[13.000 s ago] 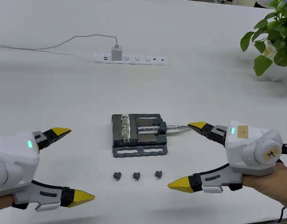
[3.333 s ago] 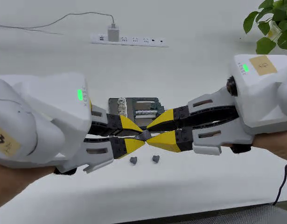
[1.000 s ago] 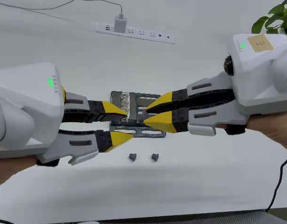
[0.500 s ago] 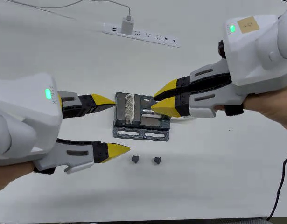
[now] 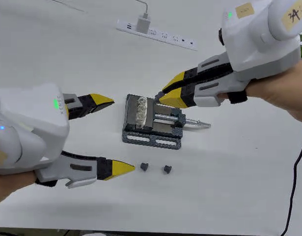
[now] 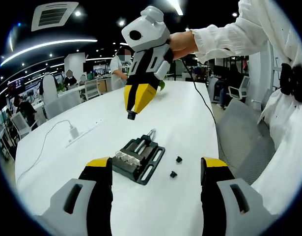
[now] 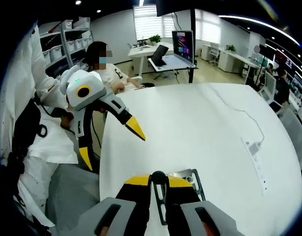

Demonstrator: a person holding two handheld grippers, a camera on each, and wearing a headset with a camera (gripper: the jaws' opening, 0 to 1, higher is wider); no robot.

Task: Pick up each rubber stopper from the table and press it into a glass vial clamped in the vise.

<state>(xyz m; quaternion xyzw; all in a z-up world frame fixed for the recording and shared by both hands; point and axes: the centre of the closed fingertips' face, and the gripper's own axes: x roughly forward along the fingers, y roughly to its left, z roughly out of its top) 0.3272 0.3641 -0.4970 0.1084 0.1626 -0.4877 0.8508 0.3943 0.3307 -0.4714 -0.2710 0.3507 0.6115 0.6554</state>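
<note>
Your left gripper [image 5: 111, 133] hangs spread wide, left of the vise [image 5: 151, 140]. Clear glass vials [image 5: 141, 110] stand in a row between its clamping faces. On the white table [image 5: 239, 167] just before the vise lie a loose stopper [image 5: 144, 167], near your lower left tip, and a second loose stopper [image 5: 166, 169]. Your right gripper [image 5: 165, 94] hovers above the vise, pinched together. The right gripper view shows what the head view hides: a dark, rounded held stopper [image 7: 158, 177] between the yellow tips.
</note>
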